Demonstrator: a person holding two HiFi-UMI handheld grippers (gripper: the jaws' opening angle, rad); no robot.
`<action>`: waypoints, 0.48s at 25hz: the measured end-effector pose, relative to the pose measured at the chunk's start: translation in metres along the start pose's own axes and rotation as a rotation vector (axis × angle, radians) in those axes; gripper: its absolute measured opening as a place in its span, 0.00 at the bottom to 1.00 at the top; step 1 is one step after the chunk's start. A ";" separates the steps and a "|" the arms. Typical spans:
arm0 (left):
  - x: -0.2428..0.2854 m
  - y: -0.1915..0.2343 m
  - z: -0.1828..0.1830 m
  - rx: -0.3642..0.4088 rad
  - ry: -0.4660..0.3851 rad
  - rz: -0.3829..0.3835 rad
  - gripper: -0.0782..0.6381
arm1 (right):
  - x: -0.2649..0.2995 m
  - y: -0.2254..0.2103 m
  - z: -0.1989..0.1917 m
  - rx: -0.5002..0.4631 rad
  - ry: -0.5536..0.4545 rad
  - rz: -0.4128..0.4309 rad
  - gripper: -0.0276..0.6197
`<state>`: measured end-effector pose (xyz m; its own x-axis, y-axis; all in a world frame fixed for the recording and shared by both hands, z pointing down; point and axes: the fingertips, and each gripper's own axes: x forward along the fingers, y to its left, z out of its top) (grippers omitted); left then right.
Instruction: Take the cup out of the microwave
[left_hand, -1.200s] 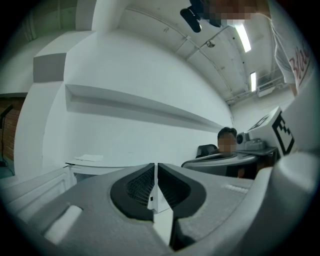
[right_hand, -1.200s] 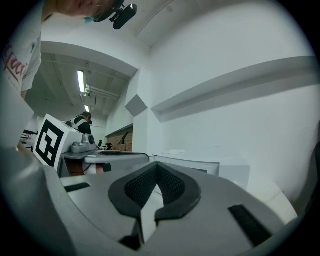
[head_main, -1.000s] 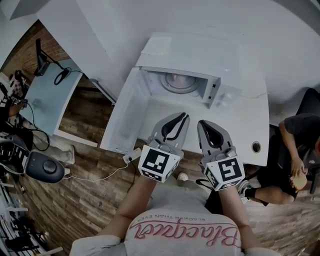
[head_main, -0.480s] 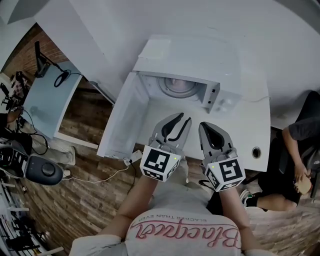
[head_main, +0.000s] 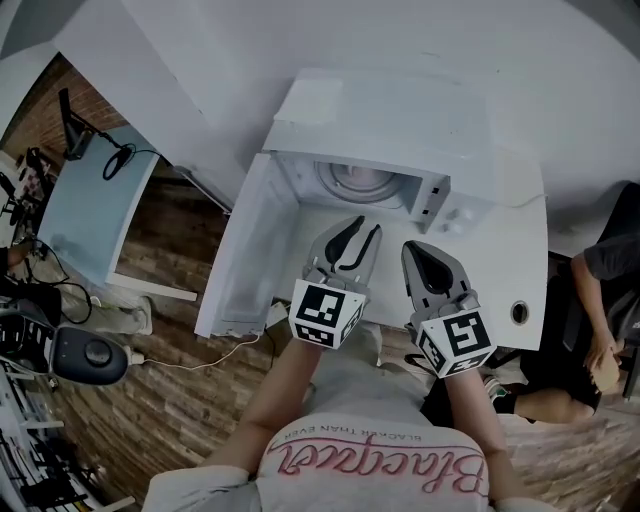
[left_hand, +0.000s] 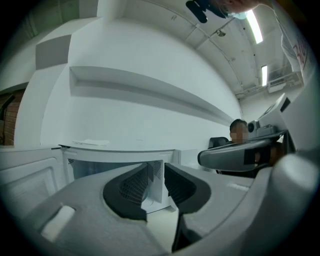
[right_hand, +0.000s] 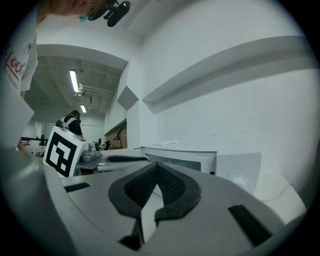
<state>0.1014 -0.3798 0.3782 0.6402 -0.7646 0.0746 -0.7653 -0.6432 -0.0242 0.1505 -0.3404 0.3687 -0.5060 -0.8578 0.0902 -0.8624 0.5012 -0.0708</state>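
Observation:
A white microwave stands on the white table, its door swung open to the left. Deep in its cavity lies a pale round shape; I cannot tell whether it is the cup or the turntable. My left gripper hovers just in front of the opening, its jaws a little apart and empty. To its right, my right gripper is level with the control panel, pads touching at the tips with nothing between them.
A person sits at the right beyond the table's edge. The table has a cable hole. A white cable runs over the wooden floor, near a black device. A pale blue desk stands at the left.
Both grippers have edged slightly forward toward the microwave opening, and the head view has shifted so the microwave sits lower in the picture. Neither jaw state has changed.

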 end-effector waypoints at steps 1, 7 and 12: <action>0.004 0.004 -0.004 -0.002 0.007 -0.001 0.24 | 0.005 -0.002 -0.002 0.005 0.004 0.000 0.06; 0.028 0.038 -0.023 -0.015 0.026 0.024 0.24 | 0.035 -0.009 -0.018 0.006 0.046 0.010 0.06; 0.048 0.065 -0.046 -0.011 0.074 0.045 0.24 | 0.059 -0.016 -0.034 0.015 0.090 0.021 0.06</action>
<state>0.0796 -0.4563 0.4259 0.5989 -0.7873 0.1468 -0.7941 -0.6075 -0.0184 0.1341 -0.3949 0.4087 -0.5237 -0.8331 0.1777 -0.8517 0.5166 -0.0881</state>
